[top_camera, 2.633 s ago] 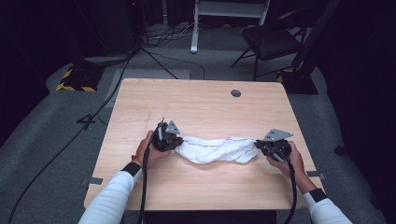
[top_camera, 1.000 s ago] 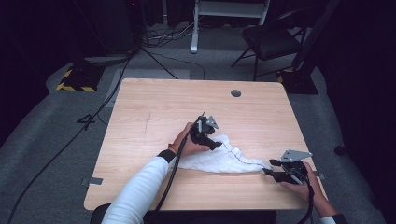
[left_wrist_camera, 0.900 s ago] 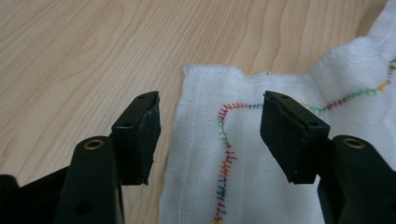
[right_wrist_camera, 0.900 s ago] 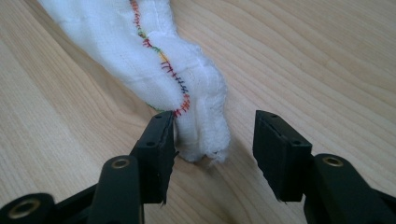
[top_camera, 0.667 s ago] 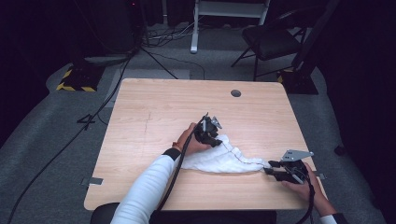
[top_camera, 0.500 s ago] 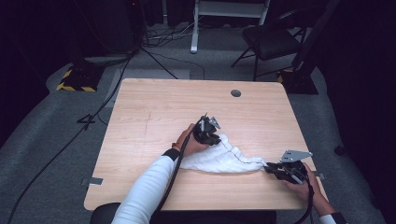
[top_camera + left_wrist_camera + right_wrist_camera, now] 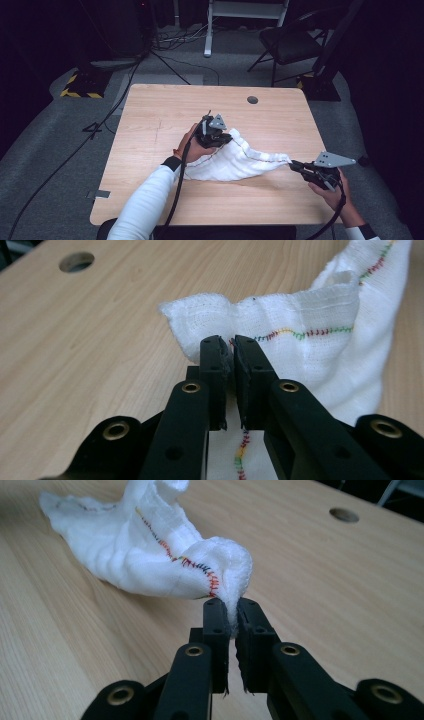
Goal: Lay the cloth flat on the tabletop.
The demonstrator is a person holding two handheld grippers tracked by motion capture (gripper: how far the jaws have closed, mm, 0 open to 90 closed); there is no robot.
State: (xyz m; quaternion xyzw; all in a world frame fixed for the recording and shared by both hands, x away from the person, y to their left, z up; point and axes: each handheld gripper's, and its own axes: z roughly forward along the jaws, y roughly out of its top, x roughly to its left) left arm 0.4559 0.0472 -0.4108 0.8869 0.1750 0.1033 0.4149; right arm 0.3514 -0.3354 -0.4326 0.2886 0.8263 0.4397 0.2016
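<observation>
In the high view a white cloth [image 7: 235, 161] lies slung across the middle of the light wooden counter [image 7: 150, 110], pulled out between two hand-held grippers. The left hand-held gripper [image 7: 226, 138] sits near the centre of the counter, gripping the cloth's far left corner, which stands raised off the wood; the left hand [image 7: 192, 147] and a white sleeve [image 7: 145, 205] reach in from the near edge. The right hand-held gripper [image 7: 291, 163] is near the right edge, level with the counter, and holds the cloth's thin right tip; the right hand [image 7: 332, 192] is behind it. A round hole [image 7: 252, 99] marks the far side of the counter, and a dark chair [image 7: 290, 42] stands on the floor beyond. In the left gripper view the left hand-held gripper [image 7: 231, 347] has its jaws just closed down, almost together, with a fold of the cloth [image 7: 300, 340] pinched between them at a hem stitched in coloured thread; the cloth rises above the jaws and hangs to the right. In the right gripper view the right hand-held gripper [image 7: 232, 611] has likewise just been closing, its jaws nearly together, nipping a bunched corner of the cloth [image 7: 145, 550], which trails off to the far left, partly resting on the counter [image 7: 325, 590].
</observation>
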